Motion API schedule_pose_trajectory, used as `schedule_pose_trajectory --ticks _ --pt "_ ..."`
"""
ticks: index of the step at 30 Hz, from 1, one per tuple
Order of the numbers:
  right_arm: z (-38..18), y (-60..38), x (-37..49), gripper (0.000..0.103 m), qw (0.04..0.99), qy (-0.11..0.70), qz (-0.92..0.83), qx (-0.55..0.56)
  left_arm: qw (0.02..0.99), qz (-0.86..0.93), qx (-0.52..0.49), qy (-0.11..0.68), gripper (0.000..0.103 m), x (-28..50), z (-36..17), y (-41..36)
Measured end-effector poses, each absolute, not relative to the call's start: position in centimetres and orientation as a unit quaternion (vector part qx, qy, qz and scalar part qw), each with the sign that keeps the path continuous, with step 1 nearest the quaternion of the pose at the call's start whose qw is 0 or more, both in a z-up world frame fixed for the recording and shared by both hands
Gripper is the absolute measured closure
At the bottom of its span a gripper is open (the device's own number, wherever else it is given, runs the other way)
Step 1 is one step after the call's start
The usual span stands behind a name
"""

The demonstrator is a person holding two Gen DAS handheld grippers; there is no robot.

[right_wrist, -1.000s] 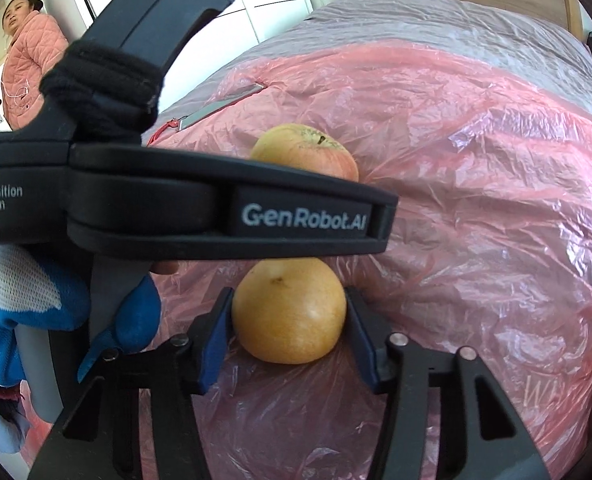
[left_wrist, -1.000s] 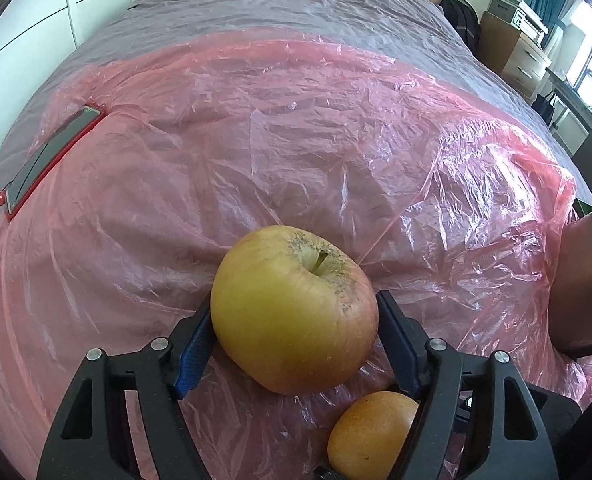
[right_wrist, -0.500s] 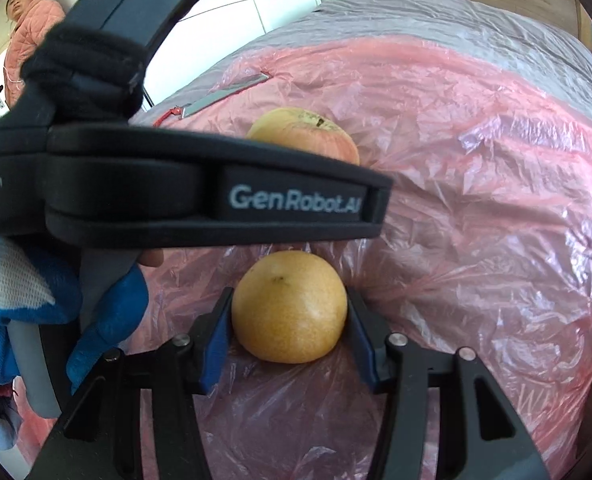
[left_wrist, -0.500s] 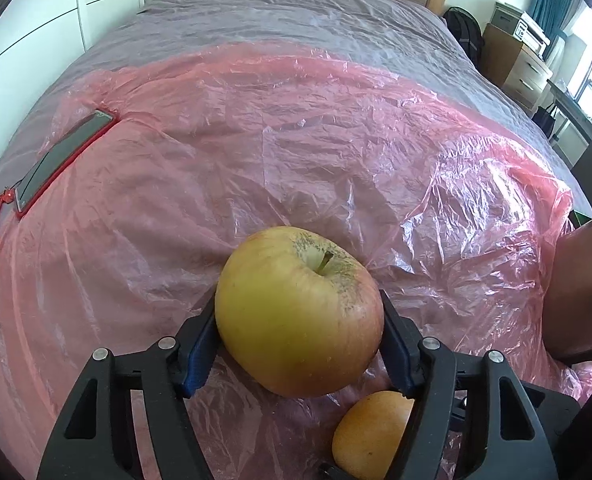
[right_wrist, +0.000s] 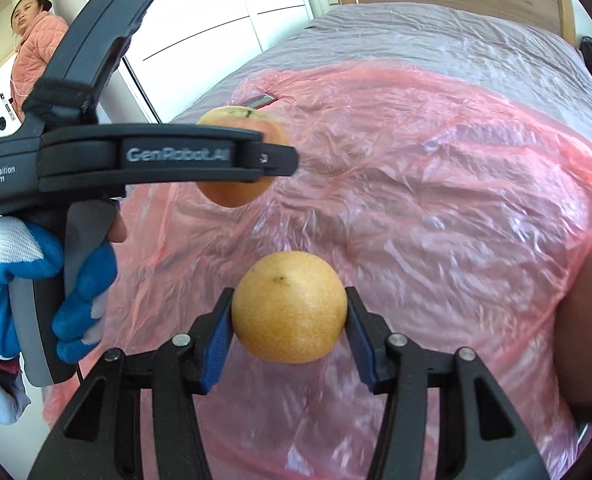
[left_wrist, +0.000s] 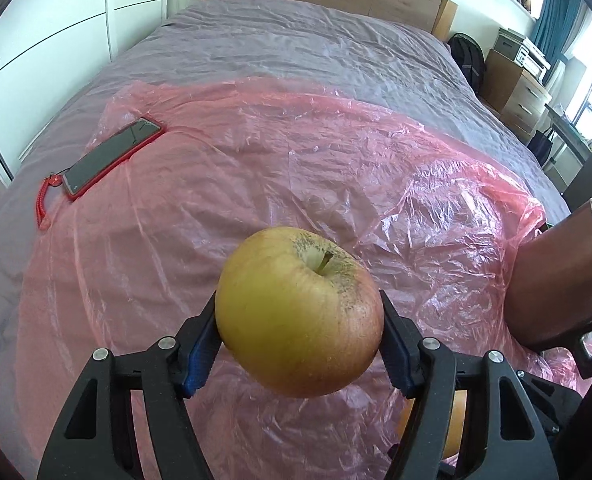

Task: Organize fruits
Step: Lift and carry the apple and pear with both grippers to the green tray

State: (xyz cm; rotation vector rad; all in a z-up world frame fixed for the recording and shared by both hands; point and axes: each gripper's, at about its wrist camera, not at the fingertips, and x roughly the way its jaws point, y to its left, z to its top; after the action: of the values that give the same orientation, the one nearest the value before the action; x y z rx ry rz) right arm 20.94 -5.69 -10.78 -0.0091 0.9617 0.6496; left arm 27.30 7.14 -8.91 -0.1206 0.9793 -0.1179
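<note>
So both fruits are off the bed and in the air, one in each tool. The apple [left_wrist: 299, 312], yellow-green with a red blush and its stem up, is clamped between the blue pads of the left gripper [left_wrist: 299, 344] above the near part of the pink plastic sheet [left_wrist: 256, 168]. The pear [right_wrist: 288, 306], round and golden-brown, is pinched the same way in the right gripper [right_wrist: 288, 320], also clear of the sheet and nearer the bed's front edge. By my reading the picking up is finished and the sorting itself is all still to do: neither fruit has been set down, and no bowl, basket or tray shows in either view, so where they belong cannot be told. A brown object [left_wrist: 555, 280] at the sheet's right edge is too cropped to name.

The left wrist view alone shows the phone [left_wrist: 112, 156] in a red case at the sheet's far left corner, with its red cord, and only a sliver of the pear below the right finger. The right wrist view alone shows the left tool from the side, the blue-and-white gloved hand [right_wrist: 72, 280] gripping its handle, the apple partly hidden behind it, and a woman in a pink jacket [right_wrist: 36, 40] standing by the wall
</note>
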Motion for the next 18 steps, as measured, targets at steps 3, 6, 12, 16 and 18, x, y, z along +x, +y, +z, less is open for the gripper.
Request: schedule_pose_trajectory --ticks 3,6,12,16,18 --pt "-9.9 -6.7 19.5 0.033 0.839 0.453 0.302 0.0 0.881 -0.06 -0.057 0.466 0.038 25.4 -8.0 7.0" --pt "-9.3 -8.6 18.5 0.033 0.841 0.452 0.297 0.001 0.884 -0.064 -0.052 0.46 0.038 23.6 -7.0 6.5" --pt "-7.4 -11.5 13.5 0.033 0.844 0.453 0.288 -0.001 0.888 -0.08 -0.036 0.451 0.038 19.2 -5.6 4.4" --pt "-6.8 -14.0 10.7 0.033 0.847 0.453 0.278 0.003 0.888 -0.094 -0.03 0.45 0.038 16.1 -5.0 2.7" --pt "-6.5 -15.2 9.5 0.033 0.85 0.452 0.271 0.005 0.888 -0.101 -0.026 0.449 0.038 14.8 -4.7 2.0"
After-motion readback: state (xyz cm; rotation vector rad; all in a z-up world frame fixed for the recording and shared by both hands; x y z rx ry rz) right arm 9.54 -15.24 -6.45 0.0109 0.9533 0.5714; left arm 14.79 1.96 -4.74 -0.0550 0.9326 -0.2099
